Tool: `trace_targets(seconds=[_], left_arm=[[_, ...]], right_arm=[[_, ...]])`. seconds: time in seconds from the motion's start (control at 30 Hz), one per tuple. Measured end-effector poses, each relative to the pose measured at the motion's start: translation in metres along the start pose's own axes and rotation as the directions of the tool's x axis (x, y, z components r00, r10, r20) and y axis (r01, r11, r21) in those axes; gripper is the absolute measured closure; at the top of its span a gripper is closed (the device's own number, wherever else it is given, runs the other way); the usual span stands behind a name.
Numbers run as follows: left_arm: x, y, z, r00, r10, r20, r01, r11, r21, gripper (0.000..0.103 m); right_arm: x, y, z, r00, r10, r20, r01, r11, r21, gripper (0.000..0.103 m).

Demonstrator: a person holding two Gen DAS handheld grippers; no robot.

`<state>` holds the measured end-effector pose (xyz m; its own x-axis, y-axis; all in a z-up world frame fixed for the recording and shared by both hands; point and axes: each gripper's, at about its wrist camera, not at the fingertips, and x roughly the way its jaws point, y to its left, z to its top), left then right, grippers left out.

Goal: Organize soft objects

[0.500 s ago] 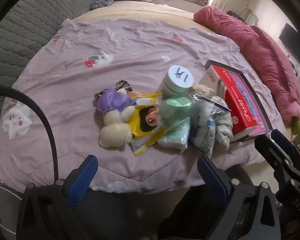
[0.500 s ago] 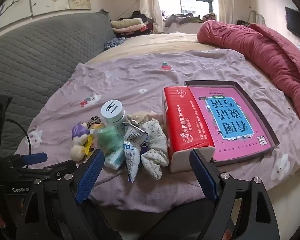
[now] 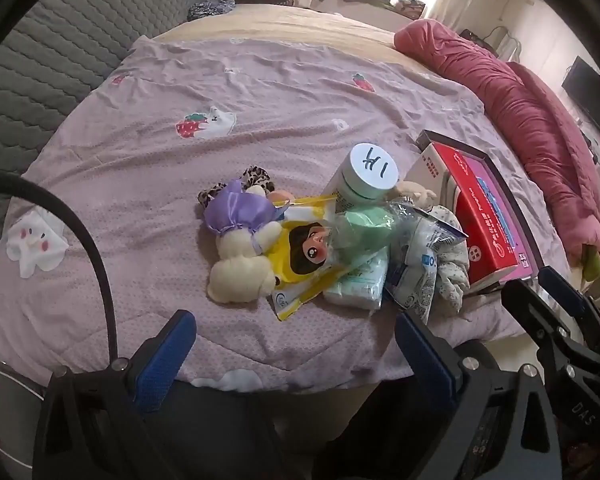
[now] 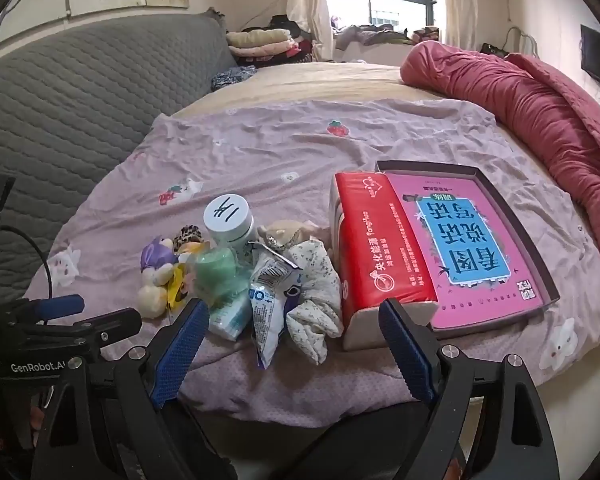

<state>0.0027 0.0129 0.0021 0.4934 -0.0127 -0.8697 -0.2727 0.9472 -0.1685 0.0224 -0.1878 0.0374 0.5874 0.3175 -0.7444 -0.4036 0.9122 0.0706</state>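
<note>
Both grippers are held off the near edge of the bed, short of the pile. The left gripper point(image 3: 294, 354) is released, its blue pads spread wide with nothing between them. The right gripper point(image 4: 294, 344) is likewise released and empty; its frame hides the bed edge below it. In the left view the right unit is cut off at the frame's right border.

The blanket point(image 3: 260, 120) carries a tight pile near its front edge. At the pile's left lies a plush toy point(image 3: 240, 256) in a purple dress, touching a yellow packet point(image 3: 300, 256). A green roll point(image 4: 216, 270) in clear wrap rests on a tissue pack point(image 3: 358, 284). Just right lie a foil pouch point(image 4: 270, 300) and a floral cloth point(image 4: 316, 296). Behind stand a jar point(image 3: 370, 172) with a marked lid, a leopard scrunchie point(image 3: 256, 174), partly hidden, and a beige item too covered to identify.

Right of the pile, a red tissue pack point(image 4: 376, 256) leans on a box point(image 4: 476, 240) with a pink insert. Farther right lies a red quilt point(image 4: 532, 92).
</note>
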Motion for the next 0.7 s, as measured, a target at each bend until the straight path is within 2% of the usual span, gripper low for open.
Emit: trace_targets(seconds=[0.7], left_arm=[[-0.0034, -0.0010, 0.0006, 1.000, 0.006, 0.007, -0.006, 1.000, -0.001, 0.002]], right_arm=[[-0.0030, -0.0010, -0.0009, 1.000, -0.011, 0.009, 0.011, 1.000, -0.007, 0.016]])
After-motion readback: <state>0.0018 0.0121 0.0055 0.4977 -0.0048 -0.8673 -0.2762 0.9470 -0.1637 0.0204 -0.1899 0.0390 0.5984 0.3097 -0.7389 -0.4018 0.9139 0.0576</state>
